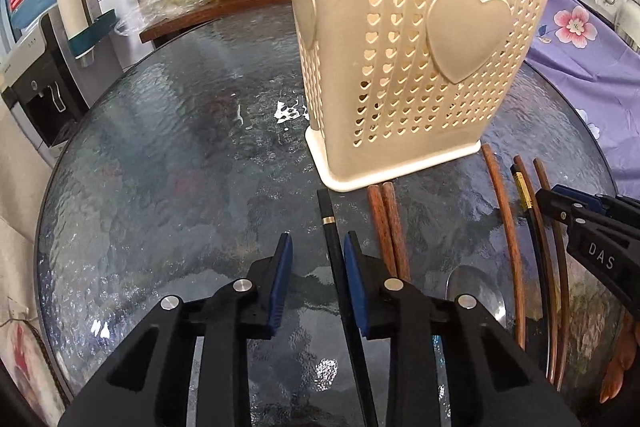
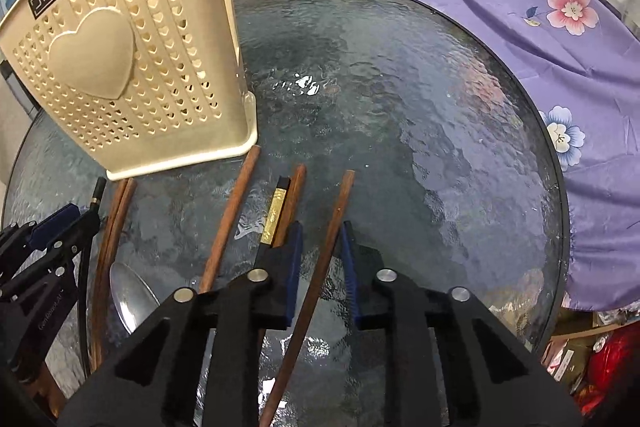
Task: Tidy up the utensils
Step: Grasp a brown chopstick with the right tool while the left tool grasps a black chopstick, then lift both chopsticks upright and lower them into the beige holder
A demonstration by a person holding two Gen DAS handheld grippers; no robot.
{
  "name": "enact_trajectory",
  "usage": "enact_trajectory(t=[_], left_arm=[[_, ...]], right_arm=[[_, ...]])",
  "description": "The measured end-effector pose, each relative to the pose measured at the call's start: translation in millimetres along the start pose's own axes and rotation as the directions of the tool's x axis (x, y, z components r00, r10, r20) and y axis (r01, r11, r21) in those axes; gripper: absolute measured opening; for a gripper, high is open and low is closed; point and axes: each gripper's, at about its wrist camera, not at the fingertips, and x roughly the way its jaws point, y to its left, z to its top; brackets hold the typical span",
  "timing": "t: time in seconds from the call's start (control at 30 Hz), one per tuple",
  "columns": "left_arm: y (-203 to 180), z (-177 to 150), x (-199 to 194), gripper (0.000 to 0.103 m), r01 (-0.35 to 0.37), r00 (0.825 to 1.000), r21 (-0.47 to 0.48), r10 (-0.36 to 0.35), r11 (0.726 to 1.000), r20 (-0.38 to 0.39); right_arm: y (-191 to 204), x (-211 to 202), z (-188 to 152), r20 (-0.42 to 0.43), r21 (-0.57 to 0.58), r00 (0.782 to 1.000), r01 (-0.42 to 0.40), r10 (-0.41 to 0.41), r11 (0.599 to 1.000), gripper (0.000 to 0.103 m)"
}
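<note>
Both hand-held grippers wide | left [image 1: 316,251] straddles black chopstick [image 1: 334,247] | right [image 2: 320,239] straddles brown chopstick [image 2: 334,227]

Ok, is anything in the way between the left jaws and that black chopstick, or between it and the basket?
Nothing visible blocks either. The black chopstick already lies between the open jaws of the left gripper, and bare glass table separates its tip from the cream basket. The basket's opening is out of view.

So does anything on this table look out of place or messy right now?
Yes. The chopsticks lie loose on the glass table in front of the cream utensil basket, fanned apart, not paired: a black chopstick, a brown chopstick and others, plus a metal spoon. Nothing looks spilled or broken.
</note>
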Motion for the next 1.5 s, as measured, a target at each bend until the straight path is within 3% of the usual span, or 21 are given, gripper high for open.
enact_trajectory(t=[0.2,0.33,0.63,0.87,0.93,1.13,1.33,1.5], left_arm=[[-9.4,1.8,1.6,0.009,-0.015,1.000,0.016,0.015,1.000,0.009],[-9.7,0.7,0.4,0.008,-0.017,1.000,0.005,0.017,1.000,0.017],[1.6,5.9,0.3,0.007,0.016,0.999,-0.044,-0.014,0.999,0.035],[17.9,12.5,-29.9,0.007,0.069,0.990,-0.093,-0.056,0.993,0.131],[25.9,14.8,-42.7,0.007,0.097,0.983,-0.115,-0.076,0.989,0.169],[40.8,20.3,-80.6,0.007,0.138,0.959,-0.152,-0.093,0.979,0.269],[49.1,22.0,-105.4,0.007,0.174,0.939,-0.152,-0.117,0.973,0.325],[50.4,21.4,-118.4,0.007,0.183,0.927,-0.137,-0.125,0.974,0.353]], right_arm=[[5.3,0.0,-4.1,0.021,0.007,1.000,0.023,-0.023,1.000,0.010],[1.7,-0.8,-6.6,0.040,0.026,0.999,0.009,-0.010,1.000,0.009],[-20.4,-6.0,-8.3,0.130,0.115,0.983,-0.141,0.126,0.983,0.007],[-38.8,-32.6,-6.3,0.255,0.136,0.916,-0.350,0.309,0.927,0.007],[-41.9,-45.2,-5.6,0.294,0.125,0.886,-0.407,0.358,0.905,0.007],[-41.1,-87.5,-1.7,0.393,0.032,0.822,-0.460,0.412,0.888,0.007],[-39.5,-114.7,0.7,0.428,-0.027,0.788,-0.478,0.442,0.878,0.007],[-38.9,-131.4,-2.3,0.440,-0.071,0.775,-0.472,0.453,0.878,0.007]])
